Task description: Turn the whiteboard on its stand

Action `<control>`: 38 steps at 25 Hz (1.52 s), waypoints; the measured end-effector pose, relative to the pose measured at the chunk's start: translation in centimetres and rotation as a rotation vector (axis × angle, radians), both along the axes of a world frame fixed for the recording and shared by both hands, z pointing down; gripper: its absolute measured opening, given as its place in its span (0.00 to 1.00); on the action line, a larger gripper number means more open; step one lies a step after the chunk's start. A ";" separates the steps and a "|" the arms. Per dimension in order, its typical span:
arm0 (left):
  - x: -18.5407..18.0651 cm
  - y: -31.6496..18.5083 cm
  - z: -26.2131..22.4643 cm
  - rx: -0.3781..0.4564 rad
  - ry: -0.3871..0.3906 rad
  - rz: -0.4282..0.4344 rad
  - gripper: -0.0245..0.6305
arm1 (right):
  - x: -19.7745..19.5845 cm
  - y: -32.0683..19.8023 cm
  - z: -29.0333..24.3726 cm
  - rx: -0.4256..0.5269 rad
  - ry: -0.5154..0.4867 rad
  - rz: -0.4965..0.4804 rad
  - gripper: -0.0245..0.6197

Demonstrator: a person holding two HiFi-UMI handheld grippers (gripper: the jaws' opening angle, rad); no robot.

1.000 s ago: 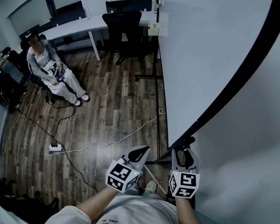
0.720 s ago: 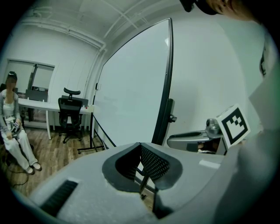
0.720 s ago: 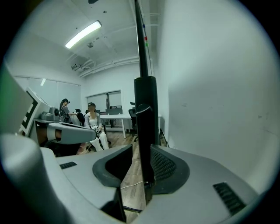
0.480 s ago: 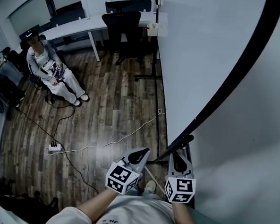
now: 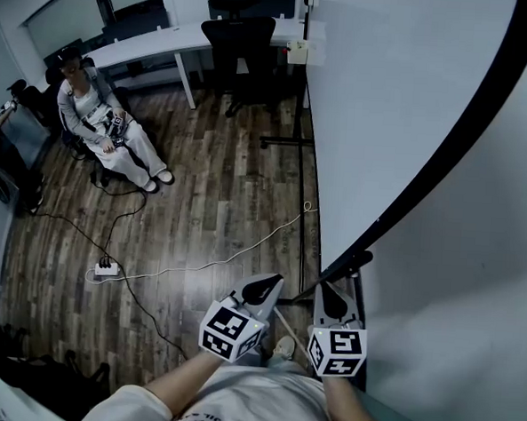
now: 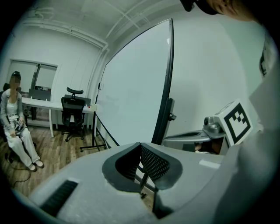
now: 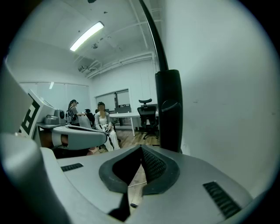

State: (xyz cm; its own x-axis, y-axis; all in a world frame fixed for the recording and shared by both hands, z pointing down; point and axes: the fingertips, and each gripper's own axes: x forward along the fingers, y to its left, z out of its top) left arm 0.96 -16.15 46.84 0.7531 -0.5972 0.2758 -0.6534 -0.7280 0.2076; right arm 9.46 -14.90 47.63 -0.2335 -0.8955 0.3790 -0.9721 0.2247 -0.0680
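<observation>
The whiteboard (image 5: 386, 106) fills the right of the head view, with its black frame (image 5: 445, 145) running down to a lower corner just beyond my right gripper (image 5: 328, 294). That gripper's jaws have just been closing and now stand shut with nothing between them. In the right gripper view the black frame post (image 7: 168, 109) rises right behind the shut right gripper (image 7: 141, 149), a little to its right. My left gripper (image 5: 263, 290) is shut and empty beside it, over the floor. The left gripper view shows the board (image 6: 135, 96) ahead of the shut left gripper (image 6: 140, 146).
A person sits on a chair (image 5: 100, 124) at the far left. A white desk (image 5: 167, 48) and a black office chair (image 5: 242, 44) stand at the back. A power strip (image 5: 104, 267) and a white cable (image 5: 234, 252) lie on the wood floor. The stand's foot (image 5: 285, 144) reaches left.
My right gripper's jaws have gone from wide open at the frame's lower corner to shut, and the gripper has shifted slightly left. The left gripper has stayed put.
</observation>
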 end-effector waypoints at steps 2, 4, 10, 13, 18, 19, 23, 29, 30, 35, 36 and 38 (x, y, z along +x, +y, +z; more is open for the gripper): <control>-0.2 -0.1 -0.1 0.001 0.002 -0.008 0.05 | -0.4 -0.4 -0.1 -0.001 -0.003 -0.007 0.05; -0.2 0.0 0.0 -0.003 0.002 -0.007 0.05 | -0.6 -0.5 -0.1 -0.007 -0.008 -0.007 0.05; 0.0 -0.2 0.4 -0.006 0.003 -0.011 0.05 | -0.4 -0.5 0.5 -0.014 -0.004 -0.015 0.05; 0.1 -0.2 0.4 -0.004 0.005 -0.010 0.05 | -0.4 -0.6 0.6 -0.017 -0.004 -0.016 0.05; 0.4 -0.1 0.6 -0.003 0.000 -0.008 0.05 | -0.3 -0.7 0.6 -0.017 -0.001 -0.023 0.05; 0.4 -0.1 0.6 -0.003 -0.001 -0.008 0.05 | -0.3 -0.7 0.7 -0.017 -0.002 -0.024 0.05; 0.5 0.0 0.7 -0.005 -0.004 0.000 0.05 | -0.3 -0.7 0.6 -0.018 -0.005 -0.023 0.05; 0.4 -0.1 0.6 -0.008 -0.002 -0.001 0.05 | -0.3 -0.8 0.5 -0.018 0.001 -0.030 0.05; 0.4 -0.1 0.5 -0.005 -0.003 -0.001 0.05 | -0.4 -0.8 0.4 -0.018 0.002 -0.035 0.05; 0.3 -0.1 0.7 -0.010 -0.001 -0.003 0.05 | -0.7 -0.7 0.5 -0.020 0.005 -0.045 0.05; 0.2 -0.1 0.5 -0.006 -0.001 -0.001 0.05 | -0.8 -0.8 0.3 -0.016 0.007 -0.047 0.05; 0.2 -0.2 0.2 -0.003 -0.002 0.000 0.05 | -0.9 -1.0 0.1 -0.013 0.006 -0.048 0.05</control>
State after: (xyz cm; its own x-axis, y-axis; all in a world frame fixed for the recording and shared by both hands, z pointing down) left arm 1.13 -16.36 47.06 0.7525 -0.5966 0.2788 -0.6539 -0.7273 0.2085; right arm 8.60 -15.87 47.68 -0.2736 -0.8783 0.3921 -0.9606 0.2702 -0.0650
